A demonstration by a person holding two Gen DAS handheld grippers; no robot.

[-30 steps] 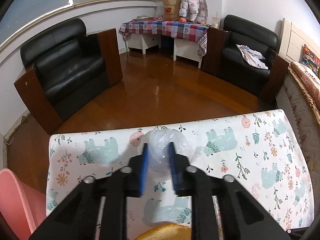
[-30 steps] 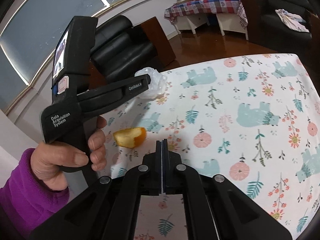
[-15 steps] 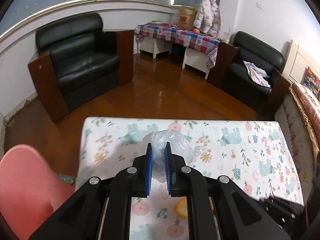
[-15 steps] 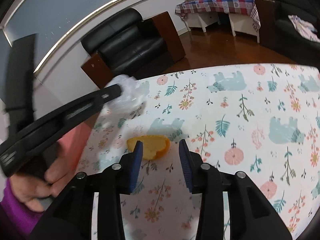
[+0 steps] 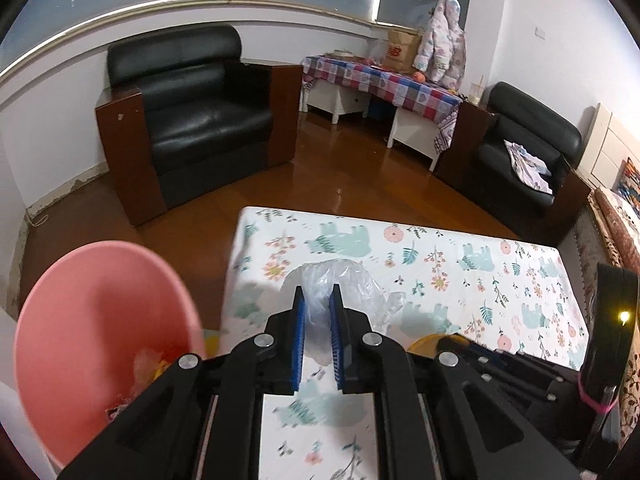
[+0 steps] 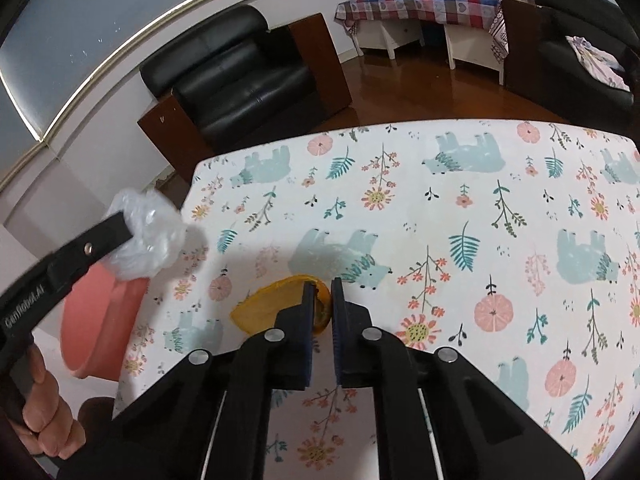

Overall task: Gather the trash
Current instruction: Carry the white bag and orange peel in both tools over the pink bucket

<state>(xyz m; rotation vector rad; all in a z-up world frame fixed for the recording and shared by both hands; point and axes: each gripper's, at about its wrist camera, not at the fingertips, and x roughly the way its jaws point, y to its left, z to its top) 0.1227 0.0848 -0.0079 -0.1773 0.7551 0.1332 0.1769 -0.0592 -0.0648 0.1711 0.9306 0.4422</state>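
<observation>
My left gripper (image 5: 318, 296) is shut on a crumpled clear plastic bag (image 5: 348, 292) and holds it above the table's left end, beside the pink bin (image 5: 100, 320). From the right wrist view the same bag (image 6: 146, 236) hangs over the table edge above the bin (image 6: 100, 320). My right gripper (image 6: 320, 292) has closed on the right end of an orange peel (image 6: 268, 306) lying on the floral tablecloth (image 6: 440, 200). A sliver of the peel (image 5: 424, 346) shows in the left wrist view.
The pink bin stands on the floor left of the table and holds some scraps (image 5: 148, 364). Black armchairs (image 5: 196, 120) and a checked side table (image 5: 380, 80) stand across the wooden floor. A bed edge (image 5: 616, 232) is at right.
My left gripper has lifted the bag and carried it left toward the pink bin. My right gripper opened, moved onto the orange peel, and closed on it.
</observation>
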